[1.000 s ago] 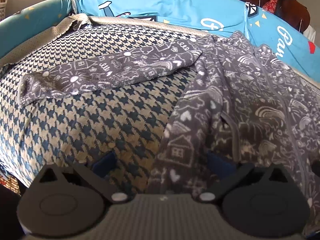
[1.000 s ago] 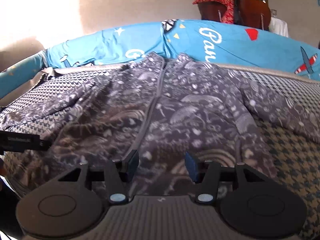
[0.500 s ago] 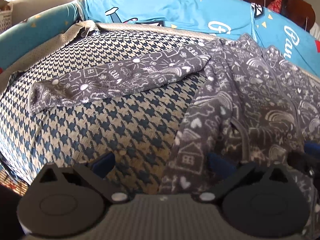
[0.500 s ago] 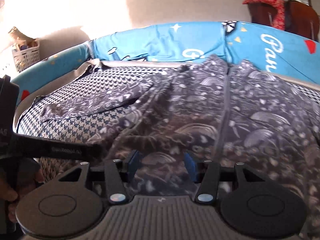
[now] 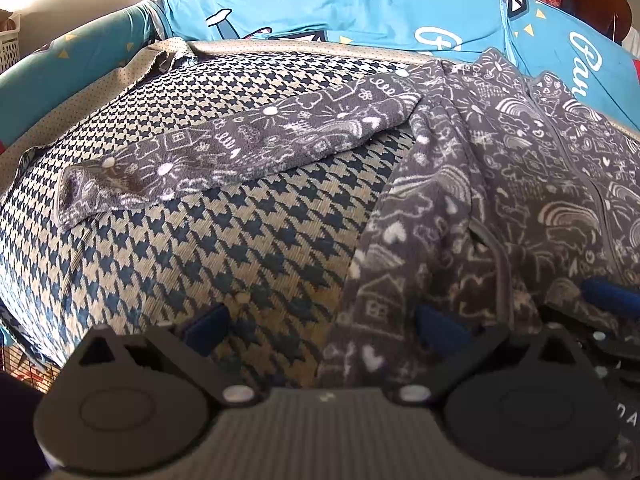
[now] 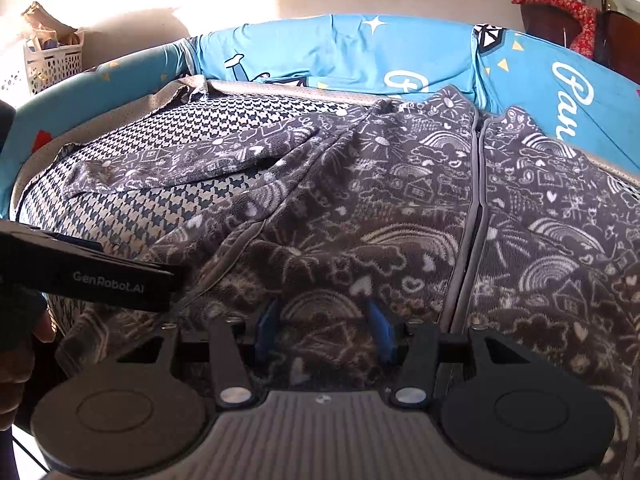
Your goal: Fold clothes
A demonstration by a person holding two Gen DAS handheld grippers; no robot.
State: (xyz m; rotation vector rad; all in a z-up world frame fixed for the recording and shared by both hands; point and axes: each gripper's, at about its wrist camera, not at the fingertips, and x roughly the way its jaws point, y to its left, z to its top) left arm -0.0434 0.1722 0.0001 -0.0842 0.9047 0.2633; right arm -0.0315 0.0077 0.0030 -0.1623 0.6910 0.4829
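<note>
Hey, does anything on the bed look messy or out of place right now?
Mostly the cover: its far left corner is rucked up, showing the dotted sheet beneath. The jacket lies flat, zipped front up, one sleeve stretched sideways, not yet folded. Nothing looks spilled or damaged.

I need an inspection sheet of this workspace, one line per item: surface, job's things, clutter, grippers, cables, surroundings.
Surface: houndstooth cover over a seat, blue printed cushions behind.
Job's things: grey patterned jacket lies flat and unfolded, zipper closed, one sleeve stretched sideways.
Clutter: nothing seen on the cover.
Grippers: left gripper open, over the jacket's side edge; right gripper part open, low over the hem, no cloth visibly pinched.
Cables: nothing seen.
Surroundings: white basket by the wall, red cloth on dark furniture.
</note>
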